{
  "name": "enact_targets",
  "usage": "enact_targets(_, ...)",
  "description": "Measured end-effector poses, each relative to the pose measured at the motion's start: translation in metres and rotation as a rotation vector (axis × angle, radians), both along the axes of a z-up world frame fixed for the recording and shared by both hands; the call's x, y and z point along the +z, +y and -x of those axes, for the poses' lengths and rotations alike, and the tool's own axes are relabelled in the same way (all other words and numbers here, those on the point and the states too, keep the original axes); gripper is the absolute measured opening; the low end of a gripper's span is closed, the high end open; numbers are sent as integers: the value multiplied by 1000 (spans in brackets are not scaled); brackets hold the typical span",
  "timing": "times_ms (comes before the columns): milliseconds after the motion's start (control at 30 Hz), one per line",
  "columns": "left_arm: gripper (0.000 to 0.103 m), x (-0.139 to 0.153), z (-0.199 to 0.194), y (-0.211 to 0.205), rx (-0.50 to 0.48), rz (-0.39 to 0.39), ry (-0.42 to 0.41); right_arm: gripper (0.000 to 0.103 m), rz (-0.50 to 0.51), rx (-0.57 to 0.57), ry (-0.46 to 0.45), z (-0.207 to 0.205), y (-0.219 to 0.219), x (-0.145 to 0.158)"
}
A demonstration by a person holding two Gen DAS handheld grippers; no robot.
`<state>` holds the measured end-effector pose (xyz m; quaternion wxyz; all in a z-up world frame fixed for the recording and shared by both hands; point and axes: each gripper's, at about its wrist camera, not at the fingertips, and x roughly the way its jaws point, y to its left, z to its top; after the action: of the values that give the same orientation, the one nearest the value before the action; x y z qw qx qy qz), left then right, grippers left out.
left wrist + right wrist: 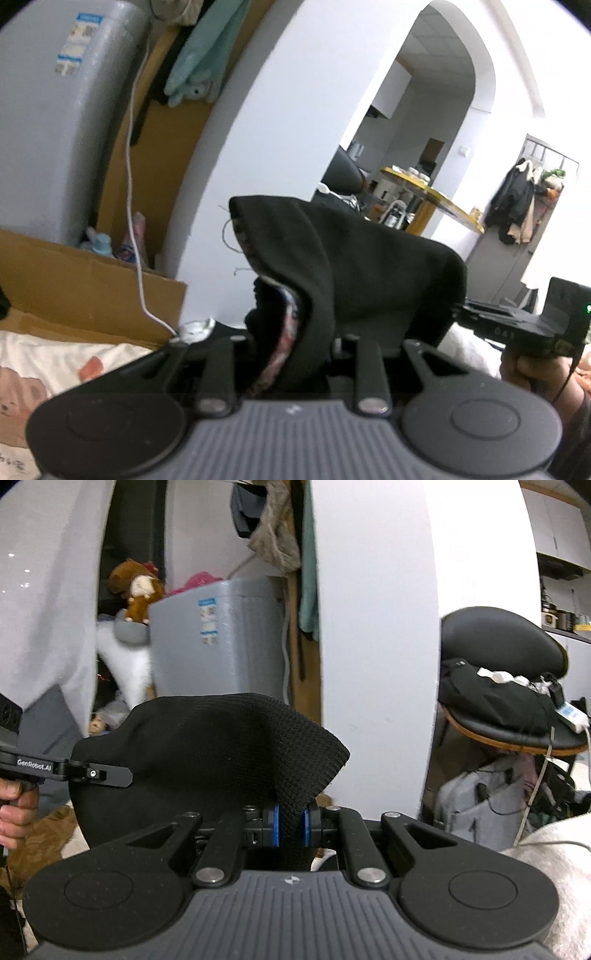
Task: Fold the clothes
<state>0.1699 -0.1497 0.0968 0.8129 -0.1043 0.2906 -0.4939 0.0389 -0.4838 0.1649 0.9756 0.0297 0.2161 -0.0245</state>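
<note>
- Left wrist view: the left hand-held gripper (291, 343) has a bunched edge of the black garment (369, 266) between its fingers; the cloth hides the pads, so the grip looks closed on the fabric, though the contact itself cannot be seen.
- The garment stands up in a hump above the fingers, its patterned lining (284, 332) showing at the fold.
- At the right edge the right hand-held gripper (524, 317) reaches into the garment's far side, a hand (535, 373) wrapped round its grip.
- Behind stand a grey appliance (55, 122), a cardboard box (85, 288) and a white cable (133, 206); a printed bedsheet (33, 365) lies below left.
- Right wrist view: the right hand-held gripper (290, 825) is nearly closed, its blue pads (274, 825) pinching a narrow strip of the black knit garment (207, 746).
- The cloth is lifted in the air, spread between both tools; the left hand-held gripper (99, 773) meets it at the left, held by a hand (18, 805).
- A black chair (506, 642) with dark cloth on it stands to the right.
</note>
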Motion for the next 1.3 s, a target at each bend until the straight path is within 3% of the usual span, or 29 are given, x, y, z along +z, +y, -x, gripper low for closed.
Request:
enact_targets(300, 28, -39, -8, -18, -57, 26, 47, 12, 49, -82, 72, -8, -9, -30)
enact_targets(700, 28, -62, -10, -38, -91, 38, 42, 12, 73, -142, 56, -3, -18, -43)
enact_targets(1033, 28, -117, -38, -68, -98, 4, 83, 12, 144, -168, 122, -22, -33, -88)
enact_targets(1233, 28, -128, -53, -94, -131, -105, 40, 12, 204, -189, 150, -41, -41, -111)
enact_targets(1300, 28, -133, -55, -101, -124, -106, 30, 12, 221, -205, 150, -45, -44, -119)
